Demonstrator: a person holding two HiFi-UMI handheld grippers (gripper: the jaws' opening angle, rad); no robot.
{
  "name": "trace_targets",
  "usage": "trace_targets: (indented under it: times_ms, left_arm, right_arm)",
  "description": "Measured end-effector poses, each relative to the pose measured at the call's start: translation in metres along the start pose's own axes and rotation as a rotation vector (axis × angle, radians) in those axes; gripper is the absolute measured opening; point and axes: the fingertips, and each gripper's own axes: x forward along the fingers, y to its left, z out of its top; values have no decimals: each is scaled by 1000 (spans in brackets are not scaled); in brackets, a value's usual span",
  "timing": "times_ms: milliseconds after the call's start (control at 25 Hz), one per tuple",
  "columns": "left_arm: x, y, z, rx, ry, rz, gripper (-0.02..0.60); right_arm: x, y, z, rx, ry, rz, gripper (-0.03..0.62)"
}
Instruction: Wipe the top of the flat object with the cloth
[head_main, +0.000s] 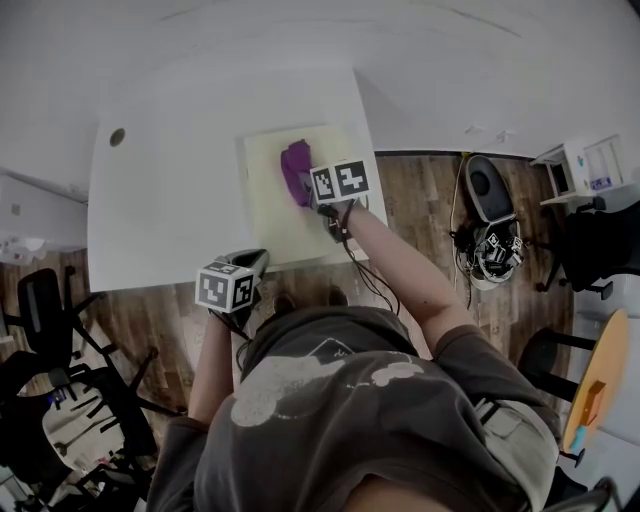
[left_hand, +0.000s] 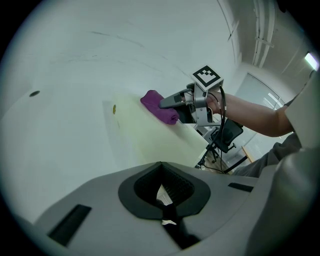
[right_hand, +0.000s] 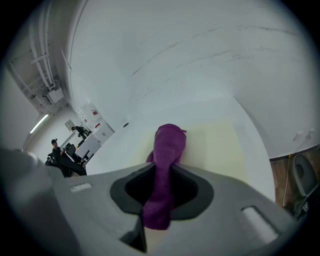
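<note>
On worktop (head_main: 160, 220): flat sheet (head_main: 275, 225) unheld, might slide.
Right tongs (right_hand: 161, 172): pinching cloth (right_hand: 169, 142).
Left tongs (left_hand: 162, 192): pressed together, idle.

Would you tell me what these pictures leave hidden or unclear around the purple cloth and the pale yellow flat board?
Head view: the pale yellow flat board beneath the purple cloth is hidden by that cloth and the right gripper.
Left gripper view: a small dark speck on the board is too small to identify.
Right gripper view: the board's near edge is hidden by that gripper's grey body.
</note>
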Motion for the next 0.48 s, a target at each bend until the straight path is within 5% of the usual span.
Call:
trace_targets:
  times_ms: [480]
  left_arm:
    - [0, 0, -1, 5, 8, 32, 11]
  right_arm:
    - [-29, -43, -8, 11, -12, -56, 75]
